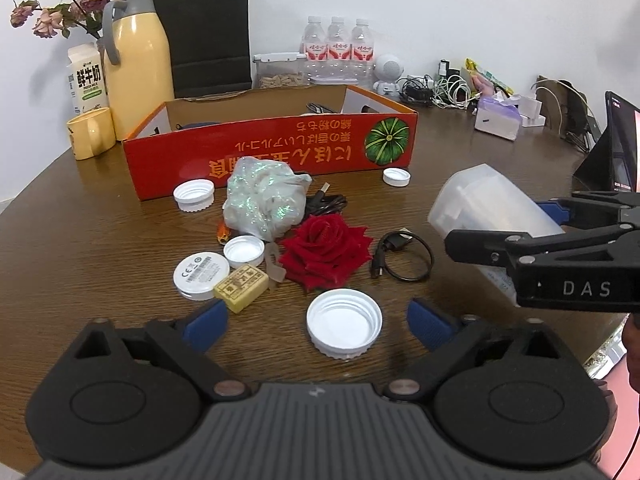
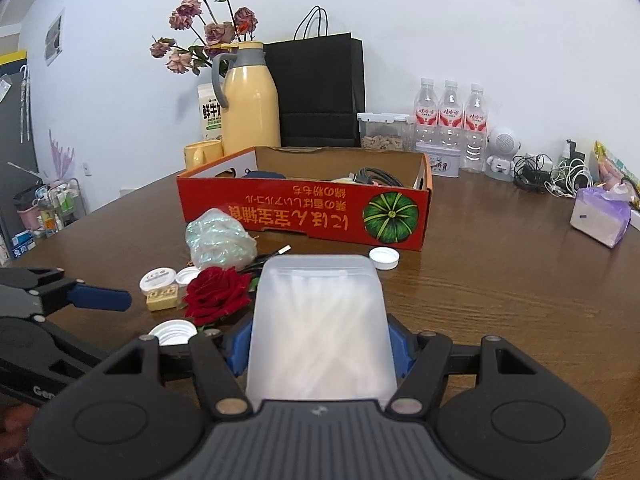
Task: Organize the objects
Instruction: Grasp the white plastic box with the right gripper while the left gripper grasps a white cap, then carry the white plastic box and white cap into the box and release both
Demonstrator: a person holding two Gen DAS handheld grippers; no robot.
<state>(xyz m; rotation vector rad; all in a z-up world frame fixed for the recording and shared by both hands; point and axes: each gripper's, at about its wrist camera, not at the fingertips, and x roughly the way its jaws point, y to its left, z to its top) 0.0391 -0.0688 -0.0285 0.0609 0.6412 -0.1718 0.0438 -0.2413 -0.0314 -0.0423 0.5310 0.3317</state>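
Observation:
My right gripper (image 2: 318, 350) is shut on a translucent plastic box (image 2: 320, 320) of white sticks, held above the table; the box also shows in the left wrist view (image 1: 486, 204). My left gripper (image 1: 316, 322) is open, low over the table, with a large white lid (image 1: 344, 322) between its fingers. Ahead lie a red rose (image 1: 324, 252), a shiny plastic bag (image 1: 262, 202), a yellow block (image 1: 241, 287), a white round disc (image 1: 201, 274), smaller white lids (image 1: 244, 249) and black cables (image 1: 402, 256). The red cardboard box (image 1: 272, 152) stands open behind them.
At the back are a yellow jug (image 1: 136, 56), a yellow mug (image 1: 90, 132), a milk carton (image 1: 86, 80), a black paper bag (image 1: 208, 32), water bottles (image 1: 338, 48), a tissue pack (image 1: 498, 114) and chargers (image 1: 438, 90). A tablet (image 1: 618, 148) stands far right.

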